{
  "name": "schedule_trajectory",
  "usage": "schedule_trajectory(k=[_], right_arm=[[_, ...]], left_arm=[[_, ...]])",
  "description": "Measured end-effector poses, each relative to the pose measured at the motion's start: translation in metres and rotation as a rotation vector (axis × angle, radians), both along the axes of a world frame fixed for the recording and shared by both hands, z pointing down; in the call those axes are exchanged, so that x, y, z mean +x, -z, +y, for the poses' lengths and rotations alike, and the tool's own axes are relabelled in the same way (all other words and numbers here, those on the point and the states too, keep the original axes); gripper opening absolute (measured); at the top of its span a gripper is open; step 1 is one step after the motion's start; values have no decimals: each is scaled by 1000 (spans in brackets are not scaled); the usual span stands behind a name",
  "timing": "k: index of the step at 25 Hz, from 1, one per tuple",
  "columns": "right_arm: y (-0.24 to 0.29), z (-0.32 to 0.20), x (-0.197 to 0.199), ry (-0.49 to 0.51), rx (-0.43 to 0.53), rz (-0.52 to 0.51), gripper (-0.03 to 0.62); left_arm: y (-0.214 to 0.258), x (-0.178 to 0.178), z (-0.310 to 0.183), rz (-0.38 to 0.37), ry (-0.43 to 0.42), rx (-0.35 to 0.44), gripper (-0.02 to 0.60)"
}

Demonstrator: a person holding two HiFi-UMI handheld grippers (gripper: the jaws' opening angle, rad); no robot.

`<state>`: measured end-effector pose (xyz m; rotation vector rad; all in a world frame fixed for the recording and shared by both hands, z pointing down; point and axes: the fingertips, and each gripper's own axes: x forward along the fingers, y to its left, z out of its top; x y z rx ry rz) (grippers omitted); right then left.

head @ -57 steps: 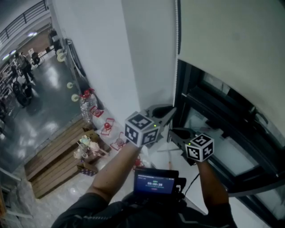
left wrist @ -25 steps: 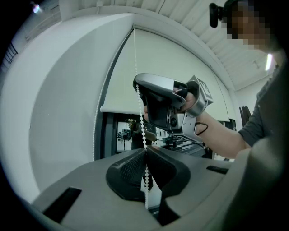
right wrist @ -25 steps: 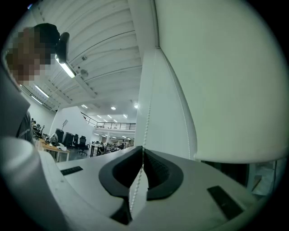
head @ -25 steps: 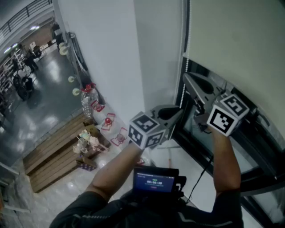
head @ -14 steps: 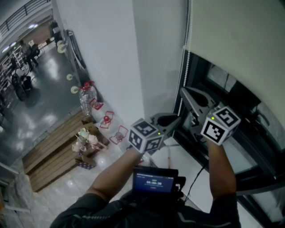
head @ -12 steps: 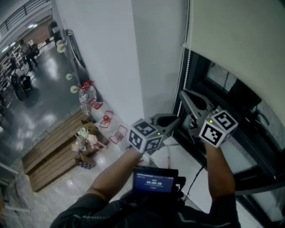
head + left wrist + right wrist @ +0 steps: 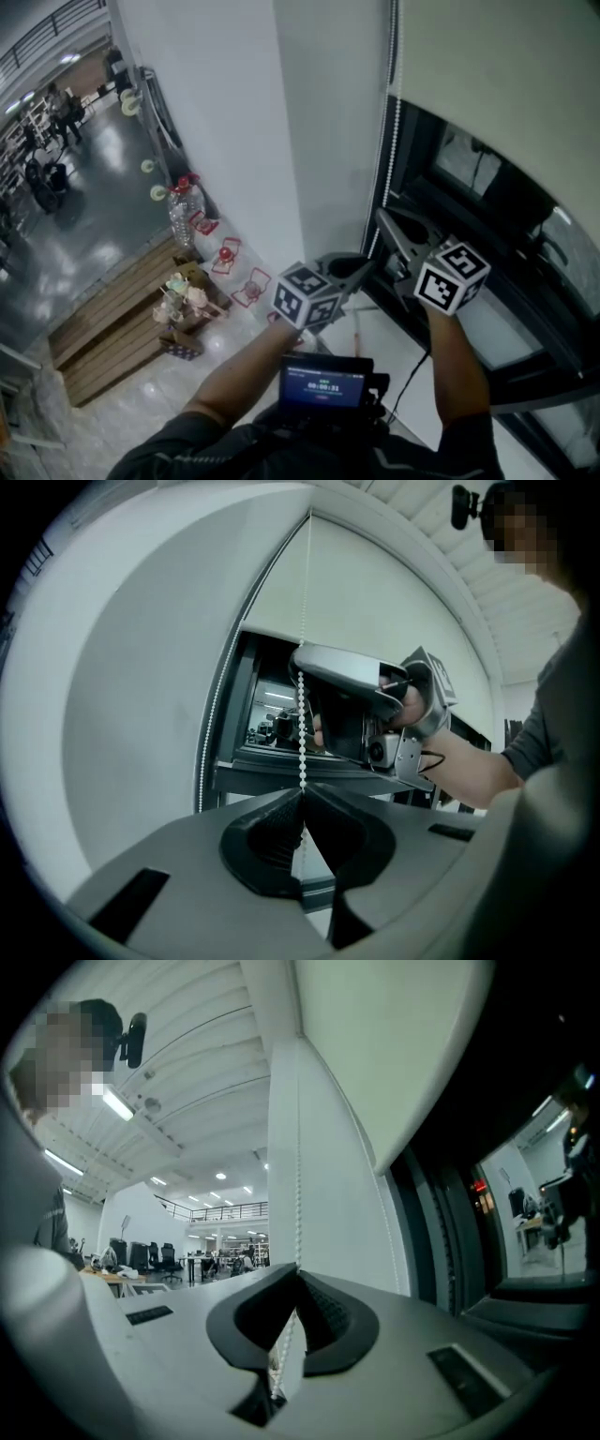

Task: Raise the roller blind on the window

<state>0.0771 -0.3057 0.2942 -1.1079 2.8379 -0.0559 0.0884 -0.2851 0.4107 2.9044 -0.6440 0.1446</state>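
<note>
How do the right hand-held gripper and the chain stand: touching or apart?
Touching. The right gripper view shows the right hand-held gripper closed on the chain.

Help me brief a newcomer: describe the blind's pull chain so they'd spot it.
Find the cream roller blind over the dark-framed window. Along its left edge, next to the white wall, hangs the bead chain. Unlike the flat blind and plain wall, it is a thin string of white beads.

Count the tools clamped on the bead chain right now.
2: left tool shut on the bead chain, lower down; right tool shut on the same strand just above it. Neither is hidden.
</note>
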Motion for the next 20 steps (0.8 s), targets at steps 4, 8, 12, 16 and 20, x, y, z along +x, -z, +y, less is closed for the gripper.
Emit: schedule_trajectory(k=[4,8,12,16,20], right_arm=[[1,1,-8,2,0,-5,2],[0,2,-3,-6,-5,-14,2],[-1,1,-6,3,1,-21,1],[0,6,-11,20,13,-27,2],[0,12,-18,27,19,-14,2]], left_arm=[[2,-8,1,4,-16,3,8],[18,-30,1,41,14,9,67],[68,-52,-4,83,53,100,80],[129,-56,-9,122,74,186,81],[182,-38,-13,144,39,263,81]])
